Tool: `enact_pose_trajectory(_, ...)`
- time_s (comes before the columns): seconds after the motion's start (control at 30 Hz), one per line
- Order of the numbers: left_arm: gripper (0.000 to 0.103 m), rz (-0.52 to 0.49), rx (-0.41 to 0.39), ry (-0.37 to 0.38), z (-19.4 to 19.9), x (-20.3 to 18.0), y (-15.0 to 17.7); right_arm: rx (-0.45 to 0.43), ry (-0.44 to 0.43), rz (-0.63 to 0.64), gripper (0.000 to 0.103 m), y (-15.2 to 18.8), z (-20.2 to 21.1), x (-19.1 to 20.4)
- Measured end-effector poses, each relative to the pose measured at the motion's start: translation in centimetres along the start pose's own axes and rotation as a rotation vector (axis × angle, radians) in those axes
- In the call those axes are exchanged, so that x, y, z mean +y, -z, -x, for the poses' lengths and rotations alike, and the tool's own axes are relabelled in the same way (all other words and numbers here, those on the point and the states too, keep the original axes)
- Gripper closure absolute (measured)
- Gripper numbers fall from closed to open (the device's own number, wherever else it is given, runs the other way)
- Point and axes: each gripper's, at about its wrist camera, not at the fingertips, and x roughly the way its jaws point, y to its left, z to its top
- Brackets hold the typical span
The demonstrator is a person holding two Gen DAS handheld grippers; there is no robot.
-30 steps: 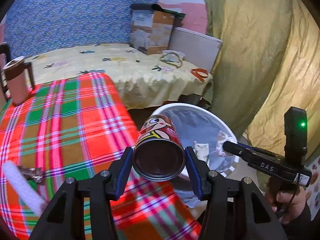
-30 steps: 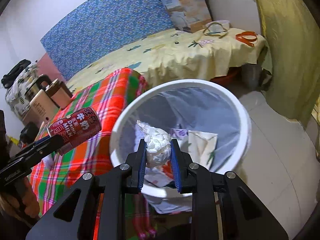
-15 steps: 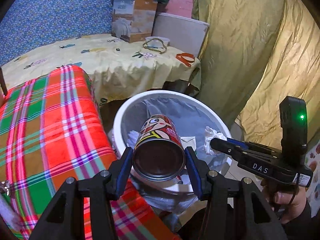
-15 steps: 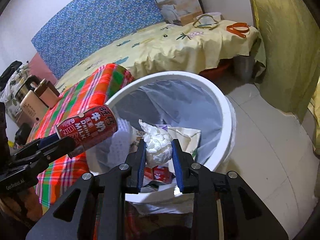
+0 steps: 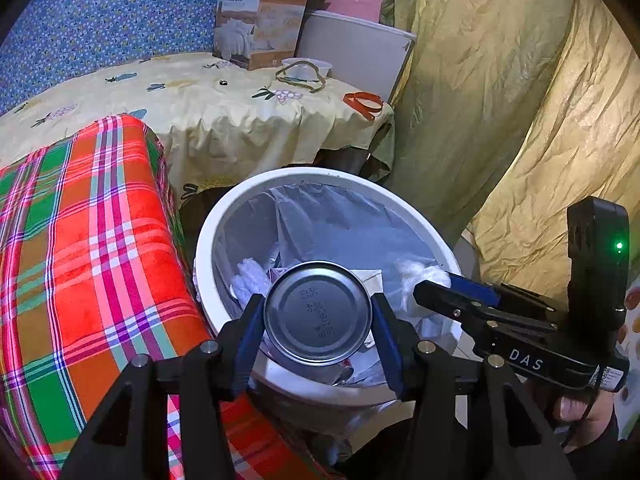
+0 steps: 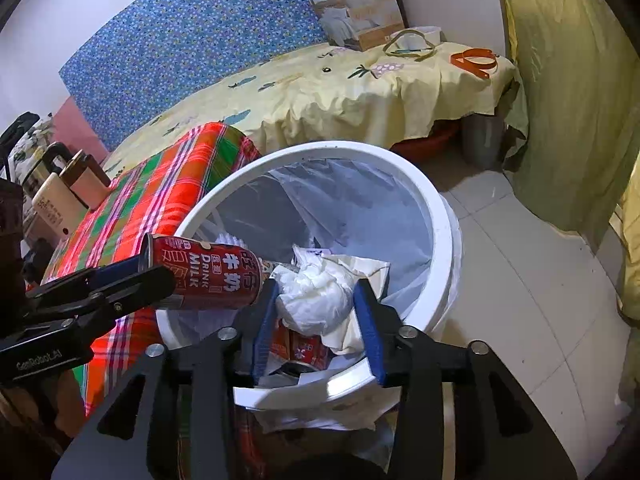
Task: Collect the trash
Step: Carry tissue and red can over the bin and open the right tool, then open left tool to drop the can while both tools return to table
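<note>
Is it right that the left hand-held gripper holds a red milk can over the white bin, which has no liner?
Not quite. The white bin does have a liner, a translucent bag, plain in the right wrist view. The rest stands: the left hand-held gripper holds the red milk can over it.

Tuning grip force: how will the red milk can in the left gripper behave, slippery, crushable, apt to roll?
The red milk can looks like smooth thin metal, so probably slick and dentable under hard squeeze. The left gripper clamps its round sides, so it may pivot. Being cylindrical, it would likely roll if set on its side.
</note>
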Motion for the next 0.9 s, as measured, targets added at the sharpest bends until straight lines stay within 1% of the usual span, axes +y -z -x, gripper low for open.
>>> enact_pose_trajectory(0.1,0.048,0.004,-0.020,0.005,0.7,0.1,-0.1,-0.010,-0.002,0.005,0.050,-0.1,0.1,0.2)
enact_pose_trajectory(0.33,0.047,0.015,-0.042,-0.002,2.2,0.4,0.0,-0.032,-0.002,0.012,0.050,-0.1,1.2,0.6)
enact_pose_trajectory(0.47,0.047,0.021,-0.057,-0.018,3.3,0.7,0.7,-0.041,-0.007,0.017,0.050,0.2,1.9,0.9)
enact_pose_trajectory(0.67,0.047,0.033,-0.088,-0.064,5.4,1.2,2.0,-0.054,-0.036,0.038,0.050,0.9,3.0,2.4)
enact_pose_trajectory(0.9,0.047,0.066,-0.127,-0.140,8.2,2.5,4.0,-0.072,-0.104,0.096,0.050,1.7,3.9,5.0)
